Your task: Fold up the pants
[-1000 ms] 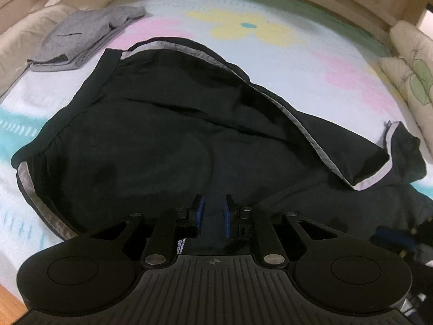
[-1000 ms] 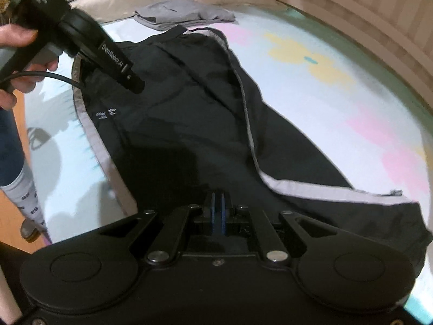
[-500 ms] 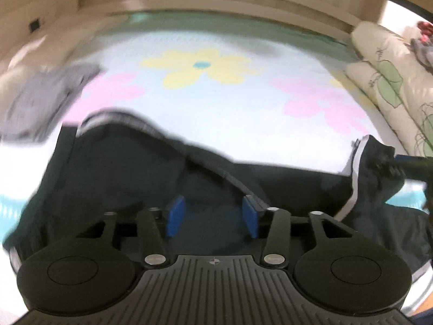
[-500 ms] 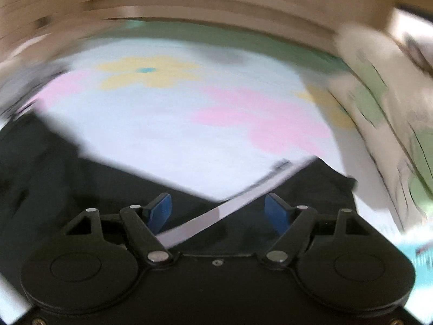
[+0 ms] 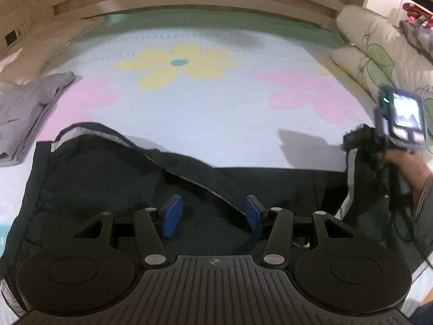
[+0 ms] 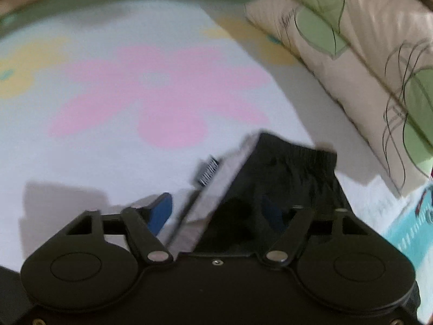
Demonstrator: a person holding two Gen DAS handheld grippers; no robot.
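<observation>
Bare bedspread [image 5: 216, 113] lies beyond the pants [image 5: 108, 189] — folded grey garment [image 5: 24, 113] left, pillows [image 5: 379, 54] right.

left claw [image 5: 213, 214]: black, blue-padded fingers spread wide, holding nothing
right claw [image 6: 219, 214]: black, blue pads apart, pointing forward

text: none legible | pants tag [image 6: 208, 172] — print blurred | device screen [image 5: 406, 113] — unreadable

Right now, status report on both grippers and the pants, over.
Left gripper open above the black pants with grey side stripe. Right gripper open, pants cuff between its jaws. Folded grey garment lies apart on the flowered sheet.
</observation>
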